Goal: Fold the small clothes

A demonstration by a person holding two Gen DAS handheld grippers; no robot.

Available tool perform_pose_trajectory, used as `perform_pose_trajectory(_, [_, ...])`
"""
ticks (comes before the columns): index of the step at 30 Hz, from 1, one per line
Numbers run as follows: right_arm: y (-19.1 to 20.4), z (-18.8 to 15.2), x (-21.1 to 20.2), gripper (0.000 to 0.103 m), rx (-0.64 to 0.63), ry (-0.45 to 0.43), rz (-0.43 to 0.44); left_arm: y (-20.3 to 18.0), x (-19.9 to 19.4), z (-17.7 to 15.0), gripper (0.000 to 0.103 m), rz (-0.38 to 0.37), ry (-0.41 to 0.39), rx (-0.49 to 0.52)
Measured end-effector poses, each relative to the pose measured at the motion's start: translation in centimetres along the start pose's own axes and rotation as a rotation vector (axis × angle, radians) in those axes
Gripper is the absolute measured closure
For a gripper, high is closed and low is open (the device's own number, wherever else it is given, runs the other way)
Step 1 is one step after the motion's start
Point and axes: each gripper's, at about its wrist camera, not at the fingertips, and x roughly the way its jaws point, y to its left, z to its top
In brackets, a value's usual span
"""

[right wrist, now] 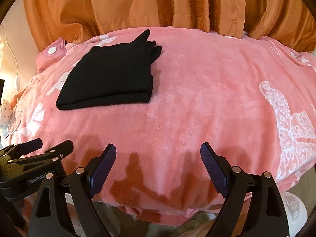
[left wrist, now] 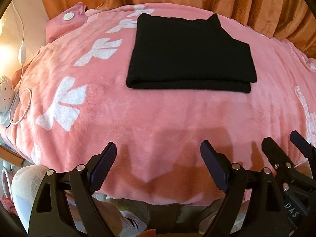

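Pink blanket (left wrist: 158, 122): garment (left wrist: 189, 53) beyond fingers (left wrist: 104, 165)

A pink fleece blanket (left wrist: 158, 122) is covering the whole surface, its pile showing white bow-like prints (left wrist: 63, 106) along the left and a white lace-patterned motif (right wrist: 292, 130) at the right. Orange curtains (right wrist: 158, 4) are hanging in folds behind it — their hems are resting against the blanket's far edge. At the far left corner a pink pouch with a round white button (left wrist: 68, 16) is lying on the blanket, and a white cable (left wrist: 21, 49) is trailing down the left edge — looping near a white dotted object (left wrist: 5, 90).
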Motion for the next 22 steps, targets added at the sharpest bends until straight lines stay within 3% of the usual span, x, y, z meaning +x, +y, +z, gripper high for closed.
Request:
perform_pose_trajectory(3, [0.3, -0.2, -0.2, 0.018, -0.009, -0.006, -0.012, -0.4, -0.1, -0.1, 0.018, 0.020, -0.005, 0.010])
perform_pose_trajectory(5, [0.1, -0.2, -0.3, 0.018, -0.003, -0.005, -0.010, -0.2, -0.1, -0.1, 0.006, 0.042, 0.000, -0.003])
perform_pose_trajectory(6, [0.0, -0.2, -0.3, 0.018, 0.002, -0.005, -0.009, -0.1, -0.2, -0.1, 0.005, 0.050, -0.004, -0.007])
perform_pose_trajectory(10, [-0.4, -0.1, -0.3, 0.018, 0.012, 0.001, -0.002, -0.4, -0.4, -0.2, 0.005, 0.070, -0.027, 0.029])
perform_pose_trajectory(16, [-0.5, -0.3, -0.1, 0.018, 0.025, 0.010, -0.023, -0.1, 0.3, -0.4, 0.006, 0.038, 0.010, 0.011])
perform_pose_trajectory(22, [-0.5, -0.6, 0.1, 0.018, 0.016, 0.010, 0.021, 0.2, 0.7, -0.9, 0.007, 0.027, 0.034, -0.014])
